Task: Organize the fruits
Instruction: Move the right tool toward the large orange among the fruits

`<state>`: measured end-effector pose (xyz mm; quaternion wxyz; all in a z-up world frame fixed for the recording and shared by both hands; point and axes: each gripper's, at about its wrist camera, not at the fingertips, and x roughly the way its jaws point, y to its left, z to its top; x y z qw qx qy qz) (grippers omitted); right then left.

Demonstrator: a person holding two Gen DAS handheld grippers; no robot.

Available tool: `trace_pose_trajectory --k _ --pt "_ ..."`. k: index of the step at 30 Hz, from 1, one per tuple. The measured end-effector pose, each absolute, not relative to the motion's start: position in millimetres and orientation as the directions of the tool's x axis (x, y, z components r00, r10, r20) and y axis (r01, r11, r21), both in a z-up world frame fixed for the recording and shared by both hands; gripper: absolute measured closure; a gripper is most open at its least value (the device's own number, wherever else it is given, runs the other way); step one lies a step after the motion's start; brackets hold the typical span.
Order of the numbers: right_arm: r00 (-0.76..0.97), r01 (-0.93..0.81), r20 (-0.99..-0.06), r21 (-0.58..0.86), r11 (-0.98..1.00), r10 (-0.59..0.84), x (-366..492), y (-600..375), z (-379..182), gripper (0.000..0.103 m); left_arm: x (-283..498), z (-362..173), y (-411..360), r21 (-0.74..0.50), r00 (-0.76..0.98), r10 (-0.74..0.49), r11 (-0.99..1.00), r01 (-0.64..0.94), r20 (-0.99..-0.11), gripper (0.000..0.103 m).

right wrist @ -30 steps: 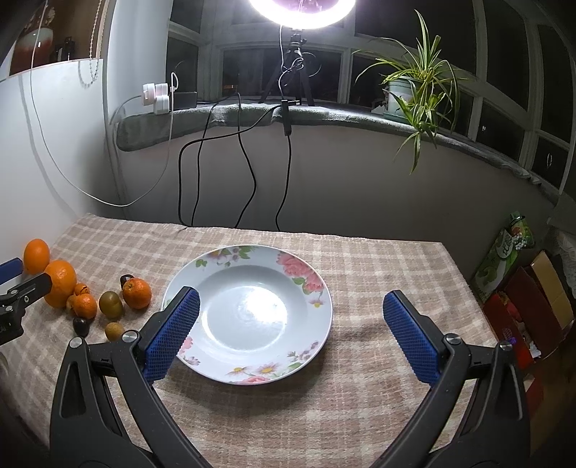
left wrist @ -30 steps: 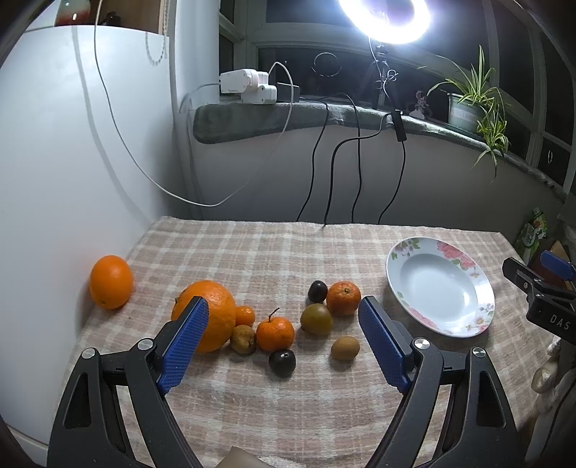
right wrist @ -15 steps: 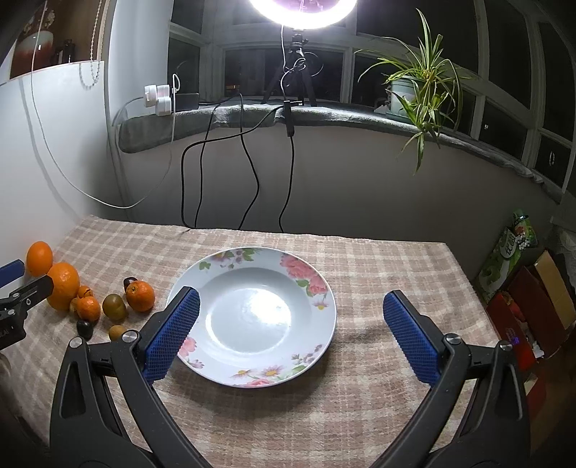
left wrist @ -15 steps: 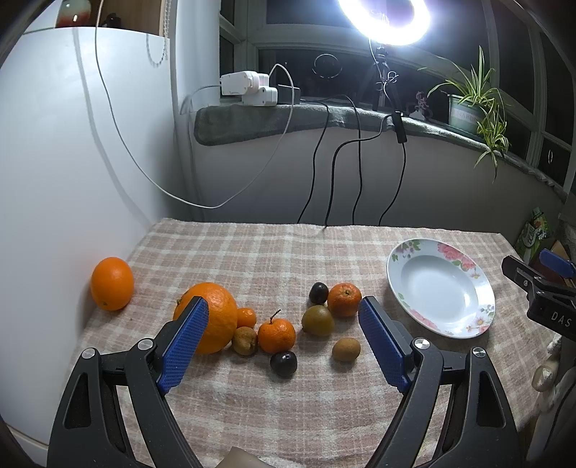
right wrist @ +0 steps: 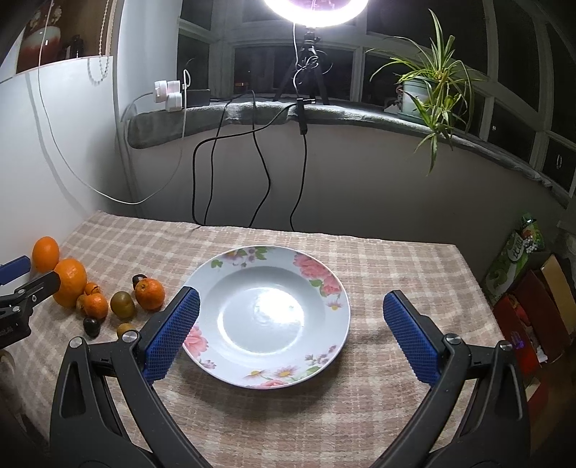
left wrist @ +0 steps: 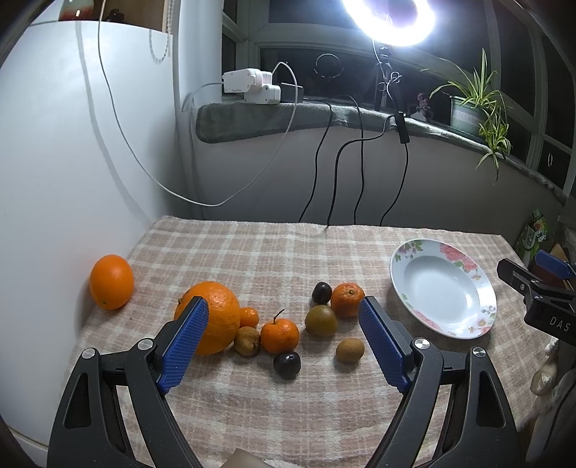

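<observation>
Near the tablecloth's (left wrist: 273, 252) left edge lay mixed fruits (left wrist: 280, 335); both grippers, left gripper (left wrist: 282, 340) and right gripper (right wrist: 289, 333), hovered spread wide, the right over an empty plate (right wrist: 324, 280).

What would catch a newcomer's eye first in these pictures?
The glaring ring light on the windowsill behind the table dominates. Next, the bare flowered plate on the checked cloth, framed by the open right gripper. Then the cluster of fruit ahead of the open left gripper.
</observation>
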<state>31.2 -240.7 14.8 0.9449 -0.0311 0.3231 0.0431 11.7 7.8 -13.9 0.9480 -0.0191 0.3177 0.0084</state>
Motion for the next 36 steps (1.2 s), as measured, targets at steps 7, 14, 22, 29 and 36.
trace_pose_trajectory --k 7,14,22,29,36 --pt "0.775 -0.141 -0.625 -0.027 0.99 0.094 37.5 -230.2 11.6 0.0 13.9 -18.7 17.7 -0.044 0.792 0.007 0.998 -0.043 -0.611 0.018" --pt "0.759 -0.195 -0.634 -0.006 0.981 0.147 44.9 -215.5 11.6 0.0 15.7 -26.5 31.8 -0.067 0.78 0.004 0.996 -0.059 -0.625 0.018" --pt "0.689 -0.337 -0.663 0.062 0.939 0.292 60.7 -185.8 8.6 0.0 11.8 -42.2 57.2 -0.108 0.756 0.014 0.988 -0.112 -0.654 0.018" --pt "0.6 -0.446 -0.691 0.128 0.886 0.402 75.9 -154.6 1.0 0.0 8.6 -55.0 81.1 -0.174 0.738 -0.013 0.975 -0.142 -0.675 0.018" --pt "0.491 -0.536 -0.724 0.186 0.824 0.483 89.4 -120.8 -7.3 0.0 11.3 -64.4 94.3 -0.219 0.725 -0.037 0.963 -0.159 -0.688 0.019"
